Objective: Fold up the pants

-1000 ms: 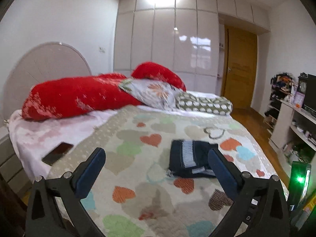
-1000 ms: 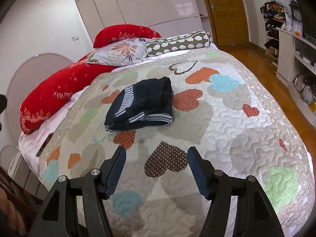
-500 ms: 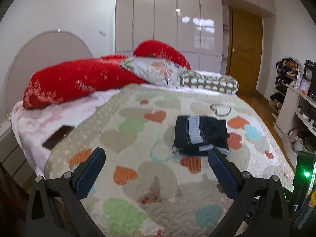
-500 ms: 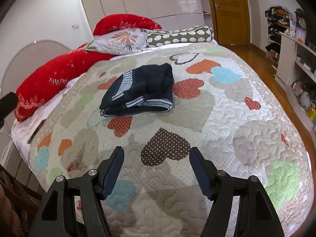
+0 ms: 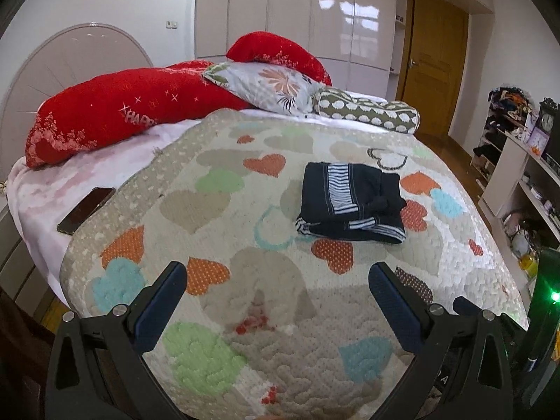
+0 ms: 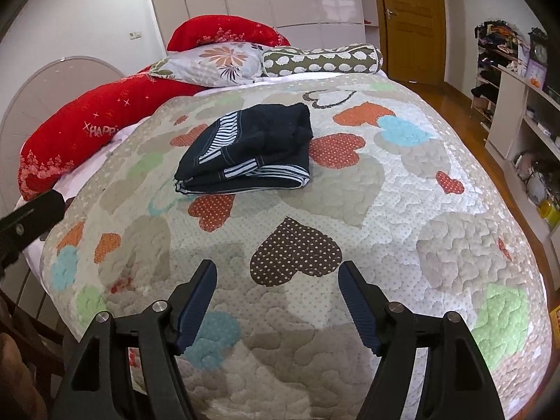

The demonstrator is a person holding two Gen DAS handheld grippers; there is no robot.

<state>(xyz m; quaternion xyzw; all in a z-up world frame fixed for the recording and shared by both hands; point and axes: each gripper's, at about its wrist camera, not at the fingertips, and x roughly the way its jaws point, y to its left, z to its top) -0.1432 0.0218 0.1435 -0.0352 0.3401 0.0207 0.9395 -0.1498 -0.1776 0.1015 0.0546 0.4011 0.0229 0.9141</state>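
Observation:
The dark navy pants (image 5: pixel 351 204) with striped white trim lie folded in a compact stack on the heart-patterned quilt (image 5: pixel 217 210), right of the bed's middle. They also show in the right wrist view (image 6: pixel 250 148). My left gripper (image 5: pixel 276 276) is open and empty, held above the quilt's near edge, well short of the pants. My right gripper (image 6: pixel 278 274) is open and empty too, above the quilt in front of the pants. Part of the left gripper (image 6: pixel 28 222) shows at the left edge of the right wrist view.
Red pillows (image 5: pixel 115 112), a floral pillow (image 5: pixel 269 87) and a dotted bolster (image 5: pixel 367 112) lie at the head of the bed. A black phone (image 5: pixel 85 204) lies on the pink sheet at left. White shelves (image 5: pixel 518 175) and a wooden door (image 5: pixel 434 63) stand at right.
Both grippers have pulled back and tilted down, so more of the quilt's near edge shows. The folded pants have not moved. Both grippers stay open.

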